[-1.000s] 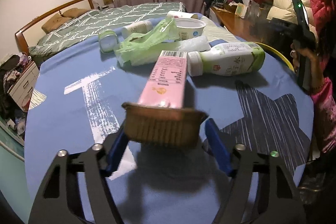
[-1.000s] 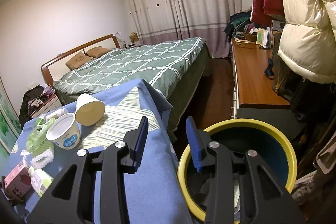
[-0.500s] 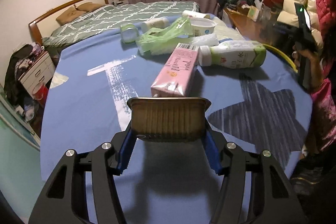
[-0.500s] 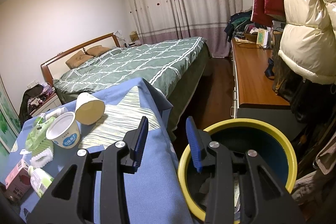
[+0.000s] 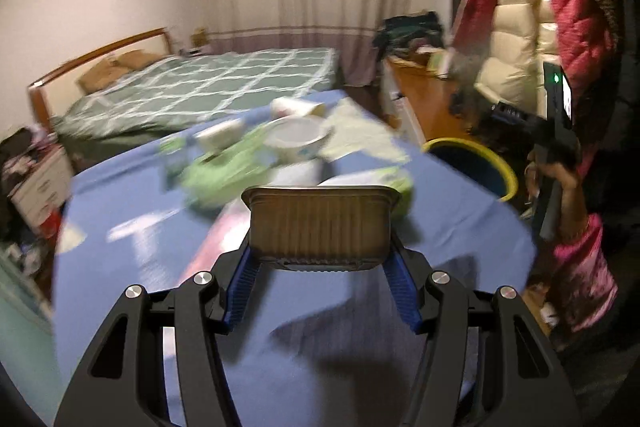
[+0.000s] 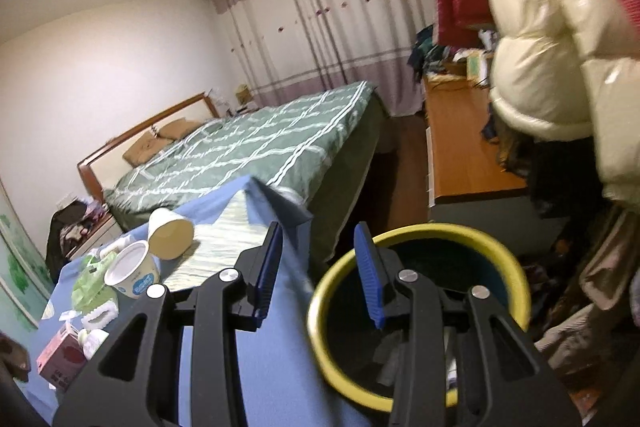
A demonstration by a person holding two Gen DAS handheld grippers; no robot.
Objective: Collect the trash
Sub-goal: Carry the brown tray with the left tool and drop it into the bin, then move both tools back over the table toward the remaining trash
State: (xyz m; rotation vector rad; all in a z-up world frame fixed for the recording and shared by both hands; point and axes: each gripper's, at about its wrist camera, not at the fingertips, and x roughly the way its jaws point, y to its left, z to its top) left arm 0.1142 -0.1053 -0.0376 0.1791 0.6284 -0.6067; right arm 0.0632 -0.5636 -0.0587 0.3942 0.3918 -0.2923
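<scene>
Left of the yellow bin [image 5: 486,157], the left tool [image 5: 322,261] has clamped onto a ribbed brown tray [image 5: 320,223] and lifted it off the blue worktop [image 5: 120,267], leaving cups and a carton behind. Nearer the bin, the right tool [image 6: 318,267] hangs released and empty. Binning the tray looks next.

- The left claw [image 5: 320,259] is seen tilted downward, and its blue pads [image 5: 240,279] are closed on a brown ribbed tray [image 5: 320,223].
- The right claw [image 6: 318,275] is held empty, its pads apart.
- The right hand [image 5: 554,173] is wrapped around its handle.
</scene>
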